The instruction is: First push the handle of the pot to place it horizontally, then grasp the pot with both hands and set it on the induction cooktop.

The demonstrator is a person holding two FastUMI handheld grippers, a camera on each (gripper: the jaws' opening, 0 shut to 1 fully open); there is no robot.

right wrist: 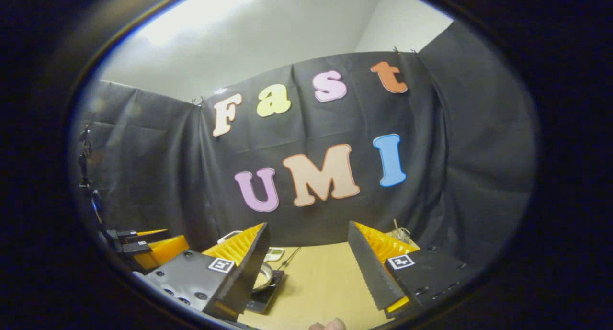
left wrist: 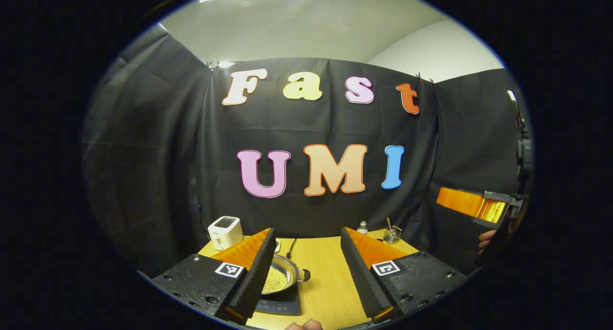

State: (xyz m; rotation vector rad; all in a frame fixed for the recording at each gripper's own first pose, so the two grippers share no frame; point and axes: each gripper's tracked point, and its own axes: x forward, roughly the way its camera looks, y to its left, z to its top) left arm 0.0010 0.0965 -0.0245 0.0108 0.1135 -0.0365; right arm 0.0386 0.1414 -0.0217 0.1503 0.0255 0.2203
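In the left gripper view, the left gripper (left wrist: 306, 267) is seen at the bottom with its two fingers spread wide apart. Nothing is held between them. A bit of a hand (left wrist: 304, 325) is seen at the very bottom edge. Past the left finger, the pot (left wrist: 282, 276) is found sitting on the induction cooktop (left wrist: 280, 302), which lies flat on the wooden table (left wrist: 325, 272). The pot is shiny and has something pale and grainy inside. One short dark handle (left wrist: 304, 274) is seen sticking out to the side. Part of the pot is hidden by the left finger.

Farther back on the table, a white toaster (left wrist: 225, 232) is seen on the left. A small bottle (left wrist: 362, 227) and a glass jar (left wrist: 392, 233) with sticks in it are seen near the far right edge. At the right side, the other gripper (left wrist: 471, 205) is held up in the air, well apart from the table.

In the right gripper view, the right gripper (right wrist: 309, 272) is seen with its fingers spread wide too, and nothing is held. The pot (right wrist: 263, 277) and cooktop (right wrist: 266, 294) are seen just past its left finger, partly hidden. The other gripper (right wrist: 148, 248) is seen at the far left.
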